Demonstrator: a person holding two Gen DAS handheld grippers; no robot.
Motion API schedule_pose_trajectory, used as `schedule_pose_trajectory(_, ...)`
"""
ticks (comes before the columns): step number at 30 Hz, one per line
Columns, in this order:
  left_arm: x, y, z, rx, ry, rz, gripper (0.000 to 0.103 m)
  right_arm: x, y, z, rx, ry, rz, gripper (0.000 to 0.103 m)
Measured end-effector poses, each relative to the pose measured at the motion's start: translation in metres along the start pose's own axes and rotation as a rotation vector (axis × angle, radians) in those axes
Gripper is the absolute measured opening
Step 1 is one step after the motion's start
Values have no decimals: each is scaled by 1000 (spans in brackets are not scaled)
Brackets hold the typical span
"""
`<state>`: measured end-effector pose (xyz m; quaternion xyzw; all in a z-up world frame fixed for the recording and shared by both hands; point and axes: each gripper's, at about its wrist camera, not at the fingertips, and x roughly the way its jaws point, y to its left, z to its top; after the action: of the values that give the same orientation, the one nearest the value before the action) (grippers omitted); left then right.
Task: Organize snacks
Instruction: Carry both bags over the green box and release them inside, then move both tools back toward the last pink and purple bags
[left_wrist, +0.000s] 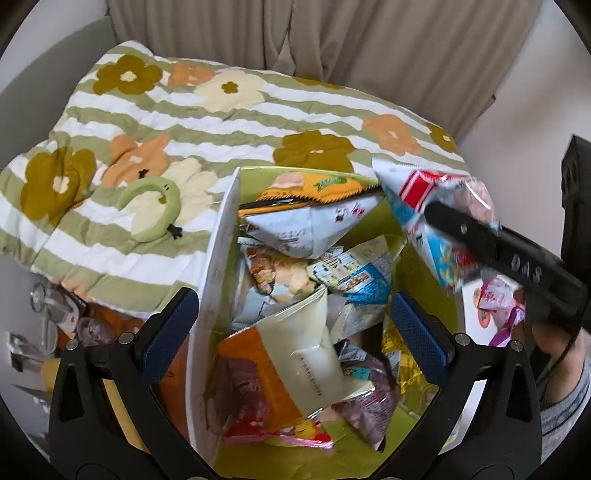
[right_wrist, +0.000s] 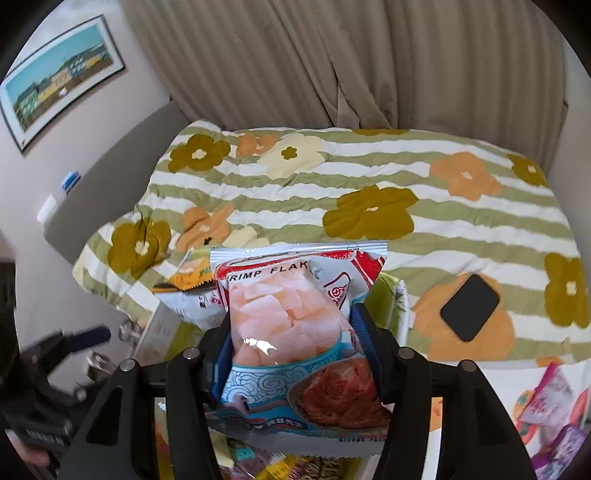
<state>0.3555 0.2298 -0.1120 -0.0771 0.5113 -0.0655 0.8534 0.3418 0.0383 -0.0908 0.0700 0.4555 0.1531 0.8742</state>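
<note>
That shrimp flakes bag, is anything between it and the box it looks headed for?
Nothing visible blocks it. The right hand-held gripper holds the shrimp flakes bag above the open-topped snack box. The box is already heaped with packets, so the bag would land on the pile.

The left tongs (left_wrist: 295, 332) hang with jaws spread wide, blue pads (left_wrist: 419, 334) facing each other with nothing gripped between them. The right tongs (right_wrist: 291, 350) are clamped on a shrimp flake packet (right_wrist: 291, 332), pads pressing both its sides, the packet upright between the fingers. In the left wrist view the right tongs (left_wrist: 443, 218) reach in from the right, tilted down toward the left, with the person's right hand (left_wrist: 554, 339) gripping the handle near the right edge.
</note>
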Motion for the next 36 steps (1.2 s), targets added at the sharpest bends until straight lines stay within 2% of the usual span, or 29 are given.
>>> schedule_pose_trajectory(2,-1,0,-3,2,-1,7,102,6,-1,0,31,5,21,55)
schedule_pose_trajectory(4,-2,0,-8,-1,2,5,102,11,0,-3,51,15,40,63)
schedule_pose_trajectory(6,-2,-1,-13,-6,7,4,102,13,3,-8,46,22,43,100)
schedule_pose_trajectory(7,-3,0,-15,-7,9,4,102,10,5,-12,35,3,42,103)
schedule_pose_trajectory(10,-3,2,-26,-2,19,9,102,-4,11,-22,-4,-64,38,103)
schedule_pose_trajectory(16,-11,3,-42,1,20,3,102,-21,18,-35,-33,-88,25,103)
schedule_pose_trajectory(26,-60,0,-73,43,-45,13,102,-72,37,-65,-37,-127,8,103)
schedule_pose_trajectory(36,-108,-22,-113,119,-120,5,102,-139,50,-121,-17,-177,-70,103)
